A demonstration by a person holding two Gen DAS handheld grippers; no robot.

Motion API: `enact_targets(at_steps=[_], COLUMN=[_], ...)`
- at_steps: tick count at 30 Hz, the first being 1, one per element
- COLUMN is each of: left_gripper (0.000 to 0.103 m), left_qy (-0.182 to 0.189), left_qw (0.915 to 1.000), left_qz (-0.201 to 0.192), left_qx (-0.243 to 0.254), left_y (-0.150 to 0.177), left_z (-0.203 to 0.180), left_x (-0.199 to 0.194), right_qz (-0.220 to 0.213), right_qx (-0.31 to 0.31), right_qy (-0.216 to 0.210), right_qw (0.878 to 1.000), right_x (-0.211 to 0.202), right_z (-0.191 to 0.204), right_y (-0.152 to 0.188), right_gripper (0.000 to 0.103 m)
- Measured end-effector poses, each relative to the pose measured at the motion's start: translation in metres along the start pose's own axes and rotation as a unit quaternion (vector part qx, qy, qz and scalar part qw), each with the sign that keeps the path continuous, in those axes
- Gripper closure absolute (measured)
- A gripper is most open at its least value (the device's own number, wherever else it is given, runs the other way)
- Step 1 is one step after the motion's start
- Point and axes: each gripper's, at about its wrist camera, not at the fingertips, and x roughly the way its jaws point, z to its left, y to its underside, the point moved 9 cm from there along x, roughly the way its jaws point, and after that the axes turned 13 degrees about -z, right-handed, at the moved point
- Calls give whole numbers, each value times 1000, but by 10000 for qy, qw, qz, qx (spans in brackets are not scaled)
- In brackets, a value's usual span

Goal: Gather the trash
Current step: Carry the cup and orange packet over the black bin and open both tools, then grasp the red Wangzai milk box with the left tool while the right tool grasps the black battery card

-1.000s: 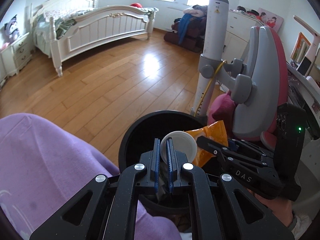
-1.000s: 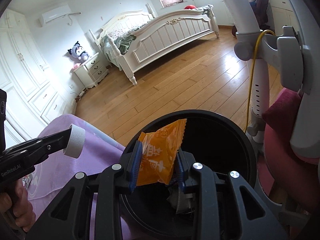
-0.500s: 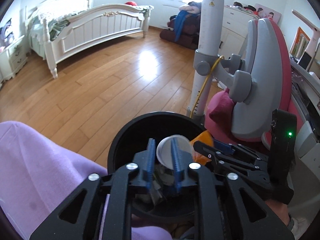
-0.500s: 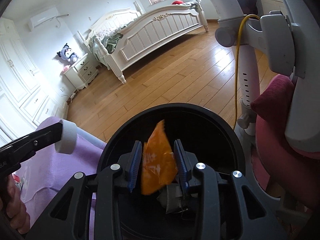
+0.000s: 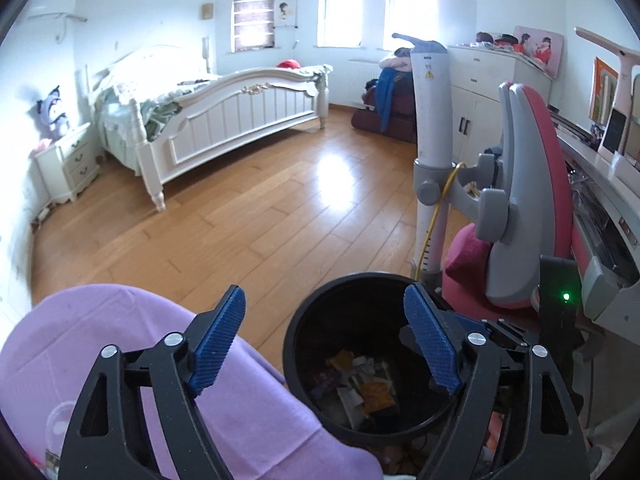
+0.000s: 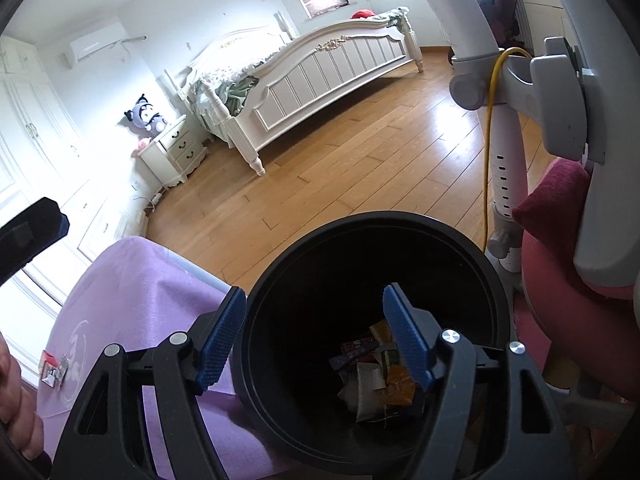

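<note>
Below my spread jaws stands the round black trash bin, upright on the floor. At its bottom lies loose trash: an orange snack wrapper, white scraps, a dark packet.

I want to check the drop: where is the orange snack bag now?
In both wrist views the orange snack bag lies at the bottom of the black bin, among white paper scraps, beside the purple cloth.
</note>
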Motion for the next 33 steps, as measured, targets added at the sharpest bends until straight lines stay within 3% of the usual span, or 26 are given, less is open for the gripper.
enact_targets(at_steps=[8,10,20,26,30,33], left_gripper=[16,9,5,5,5,5], left_qy=[-324,-469,-1615,-2334,-2556,-2577], left_qw=[9987,9980,9847,9674,9588,9563], left_qz=[-381,-403,-220,65,467,771], left_qx=[-39,-118,-617,-983,-1150,-1143], left_y=[-11,-6,44,92,126,150], left_z=[39,55,184,282,335,354], left_x=[-63,-79,-158,-215,-241,-251], right_qz=[0,33,373,725,979,1193], right_qx=[-359,-487,-1180,-1733,-2253,-2583], right_qy=[-312,-437,-1274,-1920,-2292,-2561], right_qw=[9989,9979,9841,9632,9419,9238], right_x=[-11,-13,-15,-18,-20,-22], right_z=[59,79,188,253,291,317], right_y=[0,4,35,64,91,115], right_gripper=[32,32,32,32,26,24])
